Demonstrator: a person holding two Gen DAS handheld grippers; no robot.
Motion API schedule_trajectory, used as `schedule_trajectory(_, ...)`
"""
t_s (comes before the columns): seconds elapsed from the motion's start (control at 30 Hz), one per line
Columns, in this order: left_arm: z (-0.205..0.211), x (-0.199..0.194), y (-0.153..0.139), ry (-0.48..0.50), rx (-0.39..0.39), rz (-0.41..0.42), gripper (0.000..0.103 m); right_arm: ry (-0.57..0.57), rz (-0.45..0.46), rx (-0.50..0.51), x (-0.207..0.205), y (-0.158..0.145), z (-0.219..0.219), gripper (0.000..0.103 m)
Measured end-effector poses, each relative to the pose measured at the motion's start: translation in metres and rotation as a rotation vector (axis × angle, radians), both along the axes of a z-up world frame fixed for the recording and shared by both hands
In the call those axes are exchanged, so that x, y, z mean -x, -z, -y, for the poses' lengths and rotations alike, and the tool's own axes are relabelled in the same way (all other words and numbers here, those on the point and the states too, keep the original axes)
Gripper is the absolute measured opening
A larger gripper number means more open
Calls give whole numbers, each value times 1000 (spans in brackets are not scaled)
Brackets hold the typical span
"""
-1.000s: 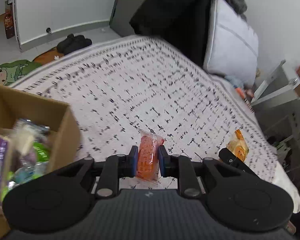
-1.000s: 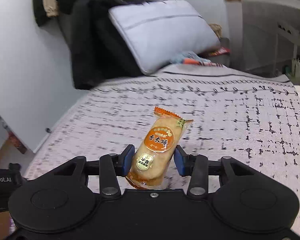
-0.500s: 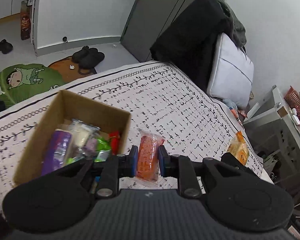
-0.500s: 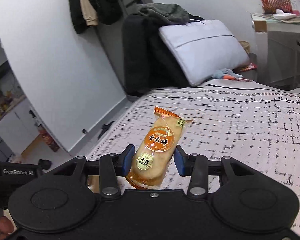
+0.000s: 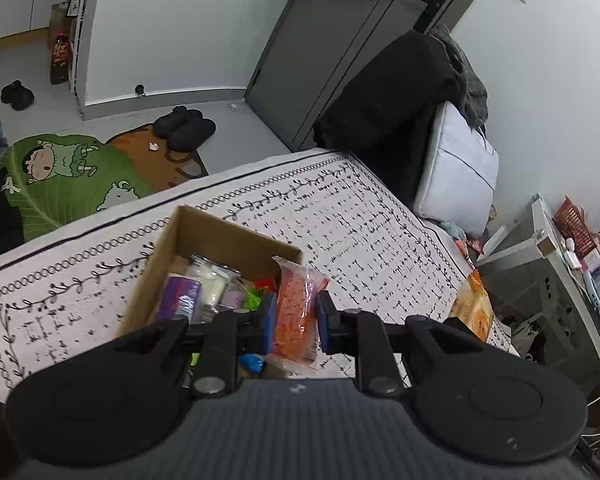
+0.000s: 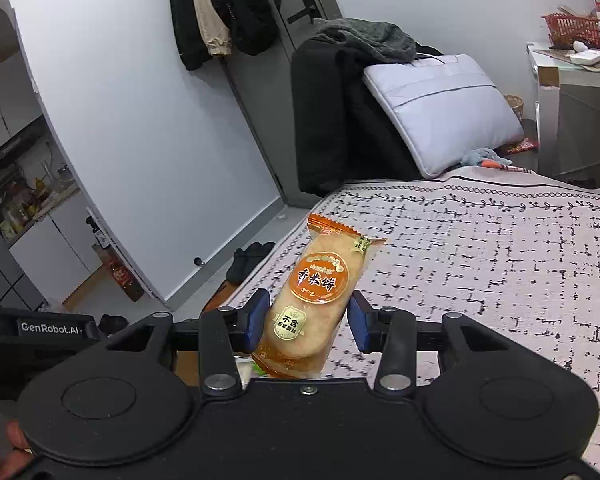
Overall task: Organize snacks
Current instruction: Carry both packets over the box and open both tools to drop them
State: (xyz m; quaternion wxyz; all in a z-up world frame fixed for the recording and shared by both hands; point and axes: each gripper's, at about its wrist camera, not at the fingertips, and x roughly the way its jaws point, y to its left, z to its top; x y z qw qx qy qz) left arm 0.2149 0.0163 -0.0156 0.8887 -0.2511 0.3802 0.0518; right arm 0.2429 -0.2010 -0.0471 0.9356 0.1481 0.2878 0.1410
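Left wrist view: the left gripper (image 5: 296,322) is clamped on an orange snack packet (image 5: 296,312), held above the near right corner of the cardboard box (image 5: 216,234) of snacks on the patterned bedspread (image 5: 380,232); right wrist view: the right gripper (image 6: 306,320) pinches a rice cracker packet (image 6: 314,300) upright over the bed's left edge.

A lived-in bedroom in a home: a bed (image 5: 340,208) under a patterned cover, a grey pillow (image 6: 440,108) at two o'clock, coats (image 6: 216,12) hung at eleven, slippers (image 5: 184,128) and a cartoon floor mat (image 5: 72,176) at ten.
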Motion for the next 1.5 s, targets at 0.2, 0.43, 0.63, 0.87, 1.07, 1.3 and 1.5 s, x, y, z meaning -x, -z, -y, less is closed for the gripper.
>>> schedule_trajectory(0.2,-23,2,-8,2,2,-5,20,-29,-5,-7,6,-5,-21,42)
schedule_trajectory(0.43,-44,-4,-5,6,25,-33,20,-103,-30,39,9,-1,-56,42)
schedule_trajectory(0.63,-59,-16,5,11,52,-64,20,-158,-45,73,7,3,-83,42)
schedule_trajectory(0.87,-72,-30,12,23,66,-92,20,-182,-101,114,2,9,-99,56)
schedule_trajectory(1.07,-67,-42,21,48,81,-119,20,-140,-122,121,-2,5,-88,58)
schedule_trajectory(1.3,-59,-50,23,65,71,-141,32,-97,-140,126,-4,3,-75,62)
schedule_trajectory(1.5,-62,-42,15,47,38,-136,51,-110,-136,121,-1,-3,-76,67)
